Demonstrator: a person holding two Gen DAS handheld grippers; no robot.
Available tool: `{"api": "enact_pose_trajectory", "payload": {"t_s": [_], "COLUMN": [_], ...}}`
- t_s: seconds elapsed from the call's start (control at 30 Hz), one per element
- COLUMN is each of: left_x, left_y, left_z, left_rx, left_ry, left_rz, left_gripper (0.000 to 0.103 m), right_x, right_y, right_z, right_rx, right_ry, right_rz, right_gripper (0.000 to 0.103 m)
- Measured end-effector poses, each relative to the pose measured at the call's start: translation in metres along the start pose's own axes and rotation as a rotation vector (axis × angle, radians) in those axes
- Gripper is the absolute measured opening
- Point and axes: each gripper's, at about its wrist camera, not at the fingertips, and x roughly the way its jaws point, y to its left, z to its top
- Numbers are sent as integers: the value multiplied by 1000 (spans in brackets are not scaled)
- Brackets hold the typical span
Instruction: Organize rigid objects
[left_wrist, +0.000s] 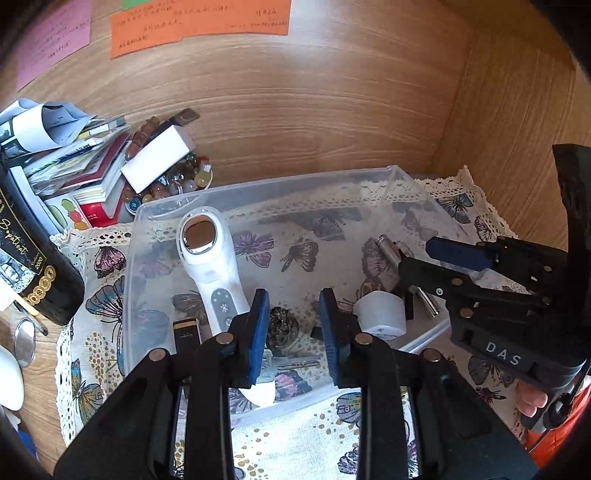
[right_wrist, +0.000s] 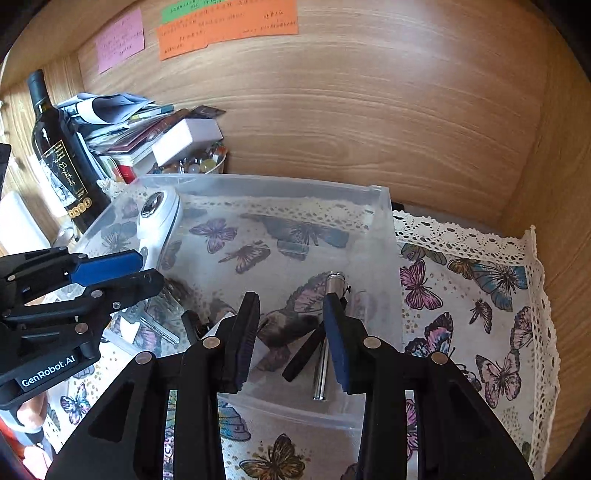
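Note:
A clear plastic box (left_wrist: 295, 177) (right_wrist: 258, 181) stands on a butterfly cloth. In it lie a white handheld device (left_wrist: 207, 266) (right_wrist: 159, 218), a white cylinder (left_wrist: 380, 314), a metal tube (left_wrist: 388, 251) (right_wrist: 334, 280), a thin metal rod (right_wrist: 320, 373), a key (left_wrist: 291, 365) (right_wrist: 159, 328), a black case (left_wrist: 186, 332) and a dark crumpled lump (left_wrist: 282, 326). My left gripper (left_wrist: 293, 332) (right_wrist: 147, 269) hovers over the box's near side, open, nothing between its blue pads. My right gripper (right_wrist: 290, 332) (left_wrist: 413, 258) hangs over the box's right part by the metal tube, open and empty.
A dark wine bottle (left_wrist: 33, 266) (right_wrist: 59, 155), a pile of books and papers (left_wrist: 74, 158), a white carton (left_wrist: 159, 158) and a bowl of marbles (left_wrist: 177, 184) crowd the back left. Wooden walls close the back and right. Bare cloth (right_wrist: 480, 295) lies right of the box.

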Motion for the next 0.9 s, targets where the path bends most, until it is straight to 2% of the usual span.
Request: {"api": "enact_pose_trajectory", "payload": {"t_s": [0.17, 0.27, 0.33, 0.47, 0.6, 0.77, 0.9], "left_x": [-24, -44, -58, -89, -119, -144, -159], "left_y": [-4, -7, -10, -18, -25, -28, -33], "left_z": [-1, -3, -5, -13, -27, -43, -56], "left_rx": [15, 20, 24, 47, 52, 28, 19], "left_ry": [-61, -112, -147, -227, -312, -362, -404], "left_rz": [10, 12, 21, 40, 51, 53, 58], "left_gripper": [30, 38, 48, 55, 68, 72, 77], "right_x": [-23, -44, -60, -93, -118, -146, -160], "right_y": [1, 5, 8, 15, 17, 20, 27], "right_z": [3, 4, 3, -1, -12, -29, -43], "right_rx": [-4, -15, -22, -28, -8, 18, 16], "right_ry": [-61, -115, -157, -239, -297, -360, -398], "right_rz": [-16, -28, -32, -27, -11, -3, -11], "right_gripper": [36, 40, 43, 46, 54, 57, 68]}}
